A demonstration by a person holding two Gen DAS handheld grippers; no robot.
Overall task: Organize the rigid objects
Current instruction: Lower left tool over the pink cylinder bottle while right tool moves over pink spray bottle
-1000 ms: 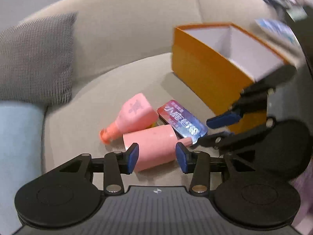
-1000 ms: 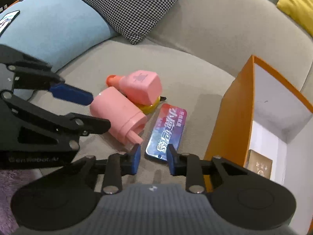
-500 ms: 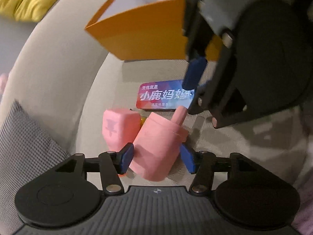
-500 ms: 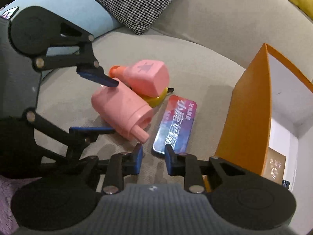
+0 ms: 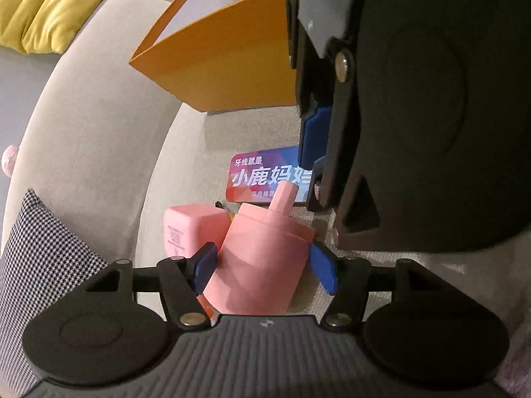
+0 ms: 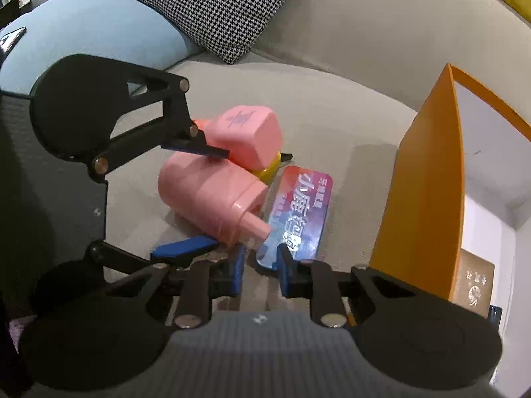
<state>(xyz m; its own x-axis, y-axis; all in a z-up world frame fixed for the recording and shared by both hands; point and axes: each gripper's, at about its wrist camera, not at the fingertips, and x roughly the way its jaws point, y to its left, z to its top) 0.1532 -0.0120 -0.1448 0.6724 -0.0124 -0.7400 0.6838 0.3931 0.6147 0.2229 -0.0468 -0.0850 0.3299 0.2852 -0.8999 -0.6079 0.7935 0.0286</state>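
The left gripper (image 5: 262,267) straddles a smooth pink round bottle (image 5: 262,258) lying on the grey woven sofa seat (image 5: 186,152). Its jaws are opening, with the bottle between the 2 blue pads (image 5: 204,265), which stand just off its sides. The bottle's narrow nozzle (image 5: 282,195) points at a flat, glossy card-shaped pack (image 5: 262,174) printed in red, blue and white. The right gripper (image 6: 260,270) hangs over the near end of that pack (image 6: 298,212); its jaws are nearly closed and empty, with a slim gap between the pads. Just behind the round bottle lies a squarish pink bottle (image 6: 247,136) with rounded corners, resting on something yellow (image 6: 268,169). Beside the pack stands an open orange cardboard box (image 6: 424,199), white inside, holding a small brown packet (image 6: 474,285). Farther back are a houndstooth cushion (image 6: 212,6), a pale blue cushion (image 6: 93,33) and a yellow cushion (image 5: 49,3).
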